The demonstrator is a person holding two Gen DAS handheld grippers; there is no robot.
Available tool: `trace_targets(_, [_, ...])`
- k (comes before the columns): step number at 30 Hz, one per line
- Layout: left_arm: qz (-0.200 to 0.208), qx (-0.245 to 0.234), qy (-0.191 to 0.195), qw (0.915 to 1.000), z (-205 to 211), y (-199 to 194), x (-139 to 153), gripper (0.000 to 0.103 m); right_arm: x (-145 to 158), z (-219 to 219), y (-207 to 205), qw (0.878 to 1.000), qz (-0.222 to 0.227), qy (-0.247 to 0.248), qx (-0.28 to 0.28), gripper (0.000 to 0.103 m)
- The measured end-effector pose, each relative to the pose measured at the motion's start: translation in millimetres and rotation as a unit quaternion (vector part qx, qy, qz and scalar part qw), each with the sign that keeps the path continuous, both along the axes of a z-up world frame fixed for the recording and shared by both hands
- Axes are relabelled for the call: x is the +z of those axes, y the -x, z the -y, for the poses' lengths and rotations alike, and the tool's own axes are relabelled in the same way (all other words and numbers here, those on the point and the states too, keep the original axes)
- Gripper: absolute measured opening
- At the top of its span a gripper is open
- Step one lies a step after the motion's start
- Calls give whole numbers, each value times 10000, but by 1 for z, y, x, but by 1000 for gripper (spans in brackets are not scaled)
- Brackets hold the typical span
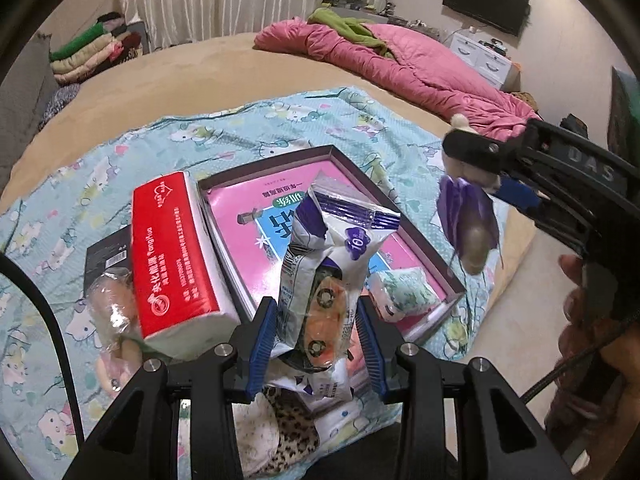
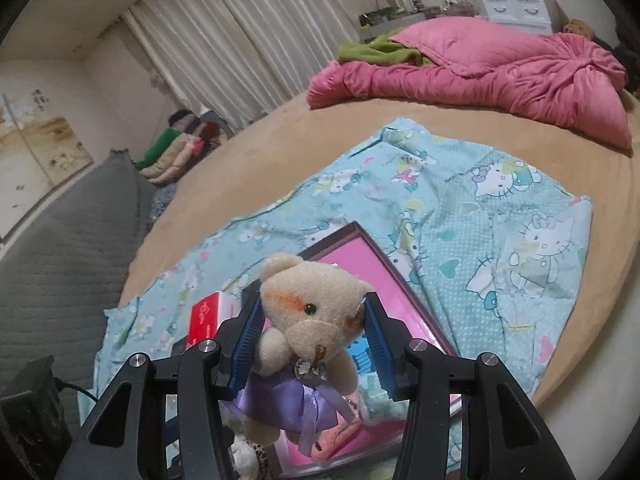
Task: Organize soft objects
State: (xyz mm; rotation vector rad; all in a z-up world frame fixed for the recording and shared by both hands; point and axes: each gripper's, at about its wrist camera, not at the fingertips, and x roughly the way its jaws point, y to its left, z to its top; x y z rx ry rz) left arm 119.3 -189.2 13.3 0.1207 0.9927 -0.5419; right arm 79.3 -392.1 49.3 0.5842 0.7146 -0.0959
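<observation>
Left wrist view shows our left gripper (image 1: 316, 334) closed partway on a crinkled white and purple plastic packet (image 1: 332, 268), held up above the open box (image 1: 456, 286) on the blue cartoon sheet (image 1: 240, 128) spread over the bed (image 1: 200, 64). A red tissue pack (image 1: 176, 256) leans against the box's left side, and a small floral packet (image 1: 404, 290) lies inside it. Our right gripper (image 2: 314, 340) clamps a cream teddy bear (image 2: 312, 304) in a purple dress by its head, over the same box.
</observation>
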Motion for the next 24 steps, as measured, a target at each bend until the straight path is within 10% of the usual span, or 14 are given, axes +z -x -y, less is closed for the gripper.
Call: trace_targets(24, [-638, -84, -326, 9974, 31, -28, -68, 41, -73, 8, -22, 9889, -1099, 981, 172, 51])
